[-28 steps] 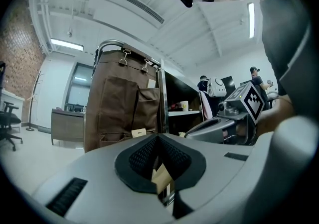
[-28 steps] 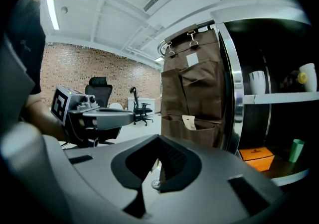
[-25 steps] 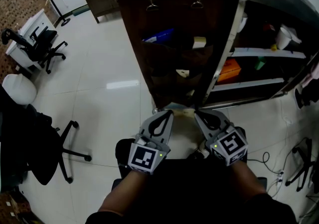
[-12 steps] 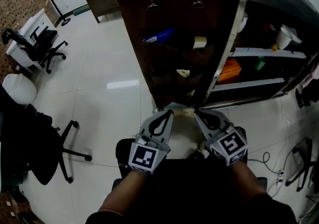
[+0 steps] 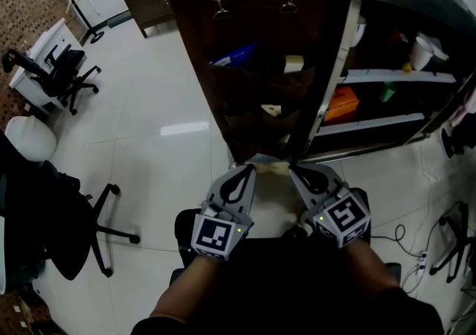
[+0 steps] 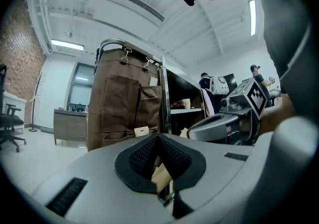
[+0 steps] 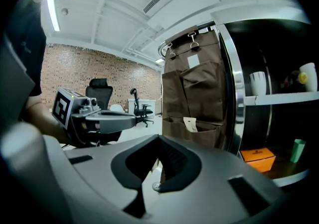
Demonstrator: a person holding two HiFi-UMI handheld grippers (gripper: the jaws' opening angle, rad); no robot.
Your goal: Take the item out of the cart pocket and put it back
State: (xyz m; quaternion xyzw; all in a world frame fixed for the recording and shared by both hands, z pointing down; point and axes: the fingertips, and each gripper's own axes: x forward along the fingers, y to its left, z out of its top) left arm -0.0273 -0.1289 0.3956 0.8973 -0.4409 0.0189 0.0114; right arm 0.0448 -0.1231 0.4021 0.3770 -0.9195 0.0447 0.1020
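Observation:
A brown fabric pocket organiser [image 5: 256, 65] hangs by two clips from the cart's rail. Its pockets show a blue item [image 5: 236, 54], a beige item [image 5: 294, 63] and a white card [image 5: 272, 109]. Both grippers are held low and close together, pointing at the cart's foot. My left gripper [image 5: 251, 169] is shut on a tan card-like piece [image 6: 162, 177] that shows between its jaws. My right gripper [image 5: 291, 170] is shut, and nothing shows between its jaws in its own view. A pale item [image 5: 271, 167] lies between the two tips in the head view.
The cart's metal shelves [image 5: 387, 77] at the right hold an orange box [image 5: 343, 105], a white cup [image 5: 423, 54] and a green object. Office chairs [image 5: 63, 73] stand on the glossy floor at the left. Cables [image 5: 405, 248] lie at the lower right.

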